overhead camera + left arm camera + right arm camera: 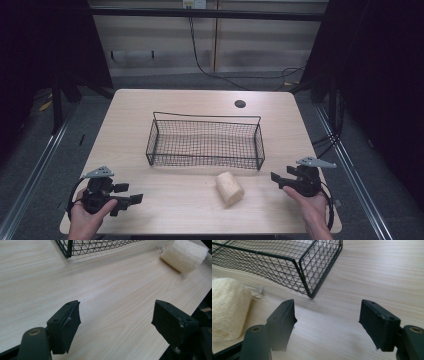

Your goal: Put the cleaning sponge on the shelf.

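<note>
Loofah [229, 187] lies between both tools (jaws apart), nearer right tool [278, 179].

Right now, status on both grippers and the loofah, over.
Left gripper open, empty; right gripper open, empty. Loofah on table between them, outside the wire basket. Nothing in the way.

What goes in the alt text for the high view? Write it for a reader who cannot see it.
An empty black wire basket sits mid-table on a light wooden table, with a pale loofah-like roll lying just in front of it. A person's hands hold the left gripper and the right gripper at the near corners, both open and holding nothing.
</note>
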`<move>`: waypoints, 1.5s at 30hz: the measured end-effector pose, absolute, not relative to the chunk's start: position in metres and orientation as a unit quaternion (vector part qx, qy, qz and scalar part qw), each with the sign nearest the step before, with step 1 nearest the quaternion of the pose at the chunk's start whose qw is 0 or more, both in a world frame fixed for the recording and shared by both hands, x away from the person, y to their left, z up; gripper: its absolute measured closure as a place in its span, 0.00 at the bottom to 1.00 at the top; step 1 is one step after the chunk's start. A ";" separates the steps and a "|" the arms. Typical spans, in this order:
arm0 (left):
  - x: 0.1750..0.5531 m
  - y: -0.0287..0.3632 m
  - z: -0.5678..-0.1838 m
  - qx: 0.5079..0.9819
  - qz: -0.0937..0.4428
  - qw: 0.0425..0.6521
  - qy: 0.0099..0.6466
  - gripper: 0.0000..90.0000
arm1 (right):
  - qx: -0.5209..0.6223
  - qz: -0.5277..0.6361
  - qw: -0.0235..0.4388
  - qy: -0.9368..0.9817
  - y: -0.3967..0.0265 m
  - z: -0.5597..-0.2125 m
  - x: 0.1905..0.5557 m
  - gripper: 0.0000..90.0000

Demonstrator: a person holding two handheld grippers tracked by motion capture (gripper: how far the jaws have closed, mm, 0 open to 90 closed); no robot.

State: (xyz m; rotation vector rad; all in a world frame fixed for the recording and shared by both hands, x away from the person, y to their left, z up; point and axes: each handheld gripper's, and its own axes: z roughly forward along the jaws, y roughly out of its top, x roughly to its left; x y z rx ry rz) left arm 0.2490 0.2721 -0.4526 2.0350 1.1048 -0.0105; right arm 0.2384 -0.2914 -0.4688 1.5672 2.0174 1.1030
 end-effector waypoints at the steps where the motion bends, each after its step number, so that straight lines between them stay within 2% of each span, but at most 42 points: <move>1: 0.249 0.272 -0.453 0.805 -0.004 0.401 0.437 0.24 | 0.555 0.392 0.174 0.712 -0.291 -0.469 0.238 0.31; 6: 0.249 0.273 -0.453 0.807 -0.005 0.400 0.434 0.24 | 0.555 0.392 0.171 0.714 -0.289 -0.467 0.237 0.30; 9: 0.248 0.272 -0.452 0.808 -0.004 0.401 0.432 0.24 | 0.549 0.406 0.159 0.713 -0.288 -0.464 0.235 0.34; 13: 0.248 0.272 -0.452 0.807 -0.004 0.402 0.433 0.24 | 0.546 0.420 0.154 0.708 -0.285 -0.460 0.234 0.42; 14: 0.248 0.272 -0.452 0.803 -0.002 0.406 0.436 0.24 | 0.550 0.420 0.151 0.706 -0.284 -0.459 0.233 0.47; 15: 0.248 0.272 -0.452 0.803 -0.002 0.406 0.436 0.24 | 0.562 0.418 0.127 0.702 -0.284 -0.458 0.233 0.48; 26: 0.248 0.272 -0.452 0.802 -0.002 0.407 0.437 0.24 | 0.537 0.411 0.089 0.731 -0.270 -0.448 0.233 0.52; 32: 0.248 0.272 -0.452 0.802 -0.003 0.407 0.437 0.24 | 0.535 0.405 0.033 0.740 -0.271 -0.444 0.237 0.47; 45: 0.249 0.272 -0.453 0.804 -0.004 0.403 0.437 0.24 | 0.501 0.390 -0.005 0.773 -0.256 -0.436 0.240 0.39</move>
